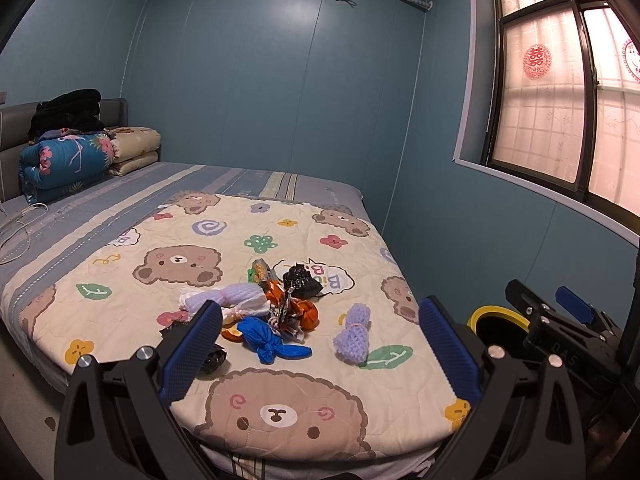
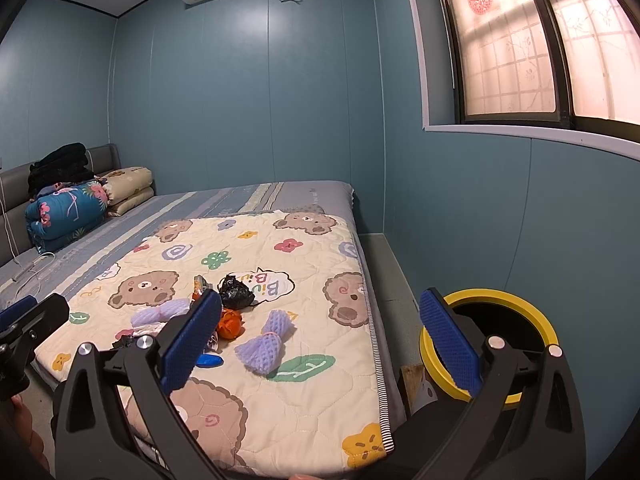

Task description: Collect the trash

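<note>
Both grippers are spread wide and empty. Your left gripper (image 1: 320, 344) hangs over the near end of the quilt (image 1: 304, 412), pointed at the trash pile. Your right gripper (image 2: 320, 340) sits off the bed's right edge, with the bin (image 2: 486, 340) showing behind its right finger.

Nothing is picked yet, so I judge the step is the first grab. Go for the nearest loose piece.

- Purple net (image 2: 266, 342): lies alone on the quilt, well apart from the pile and nearest the bin. Best first pick for the right. Pinch it at the tied waist, where it is thinnest; the mesh ends will likely squash and slip.
- Blue bag (image 1: 272, 340): knotted, at the near edge of the pile. Left can take it by the knot.
- Behind it: orange wrapper (image 1: 306, 312) and a white net (image 1: 236, 296), touching each other in the heap. Lift slowly, or neighbours may drag along.
- Farthest: black bag (image 1: 302, 278), just beyond the pile, on the "Biu Biu" print.

The quilt is soft, so come down with jaws straddling the piece and close just above the fabric, or you may pinch the quilt too.

The bin stands on the floor beside the bed's right side, yellow rim, mouth open. Carry each piece fully over the rim before letting go.

Folded bedding (image 1: 64, 160) at the headboard is not trash; leave it.
</note>
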{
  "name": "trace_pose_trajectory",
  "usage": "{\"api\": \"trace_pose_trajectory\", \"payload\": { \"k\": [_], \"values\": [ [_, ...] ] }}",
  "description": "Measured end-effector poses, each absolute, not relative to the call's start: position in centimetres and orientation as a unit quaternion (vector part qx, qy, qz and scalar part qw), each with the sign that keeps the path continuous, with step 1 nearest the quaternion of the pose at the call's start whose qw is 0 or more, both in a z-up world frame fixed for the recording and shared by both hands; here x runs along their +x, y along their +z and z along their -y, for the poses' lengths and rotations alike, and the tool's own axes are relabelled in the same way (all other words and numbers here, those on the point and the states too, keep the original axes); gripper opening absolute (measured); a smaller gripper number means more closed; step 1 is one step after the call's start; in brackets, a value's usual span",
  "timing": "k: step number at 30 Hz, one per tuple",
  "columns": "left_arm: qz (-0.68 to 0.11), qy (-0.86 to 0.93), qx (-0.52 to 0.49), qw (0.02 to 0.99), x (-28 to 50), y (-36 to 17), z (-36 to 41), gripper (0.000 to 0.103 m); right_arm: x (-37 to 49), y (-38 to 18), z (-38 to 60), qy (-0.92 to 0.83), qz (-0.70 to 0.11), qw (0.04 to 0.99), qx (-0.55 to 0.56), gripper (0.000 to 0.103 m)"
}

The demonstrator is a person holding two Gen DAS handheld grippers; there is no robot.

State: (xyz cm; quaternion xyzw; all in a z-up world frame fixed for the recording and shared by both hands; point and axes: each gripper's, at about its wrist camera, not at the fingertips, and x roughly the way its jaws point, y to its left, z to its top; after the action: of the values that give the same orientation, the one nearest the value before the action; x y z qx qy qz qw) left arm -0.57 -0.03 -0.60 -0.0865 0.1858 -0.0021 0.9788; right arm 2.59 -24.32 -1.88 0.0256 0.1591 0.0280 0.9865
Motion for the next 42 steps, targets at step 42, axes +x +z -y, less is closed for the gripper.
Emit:
{"api": "trace_pose_trajectory", "payload": {
  "k": [42],
  "values": [
    [-0.240,0.026,-0.096,0.966,2.4,-2.0,-2.0,0.095,6.1,-3.8,24.9,0.033,-0.220,0.974,0.041,0.095]
  ]
}}
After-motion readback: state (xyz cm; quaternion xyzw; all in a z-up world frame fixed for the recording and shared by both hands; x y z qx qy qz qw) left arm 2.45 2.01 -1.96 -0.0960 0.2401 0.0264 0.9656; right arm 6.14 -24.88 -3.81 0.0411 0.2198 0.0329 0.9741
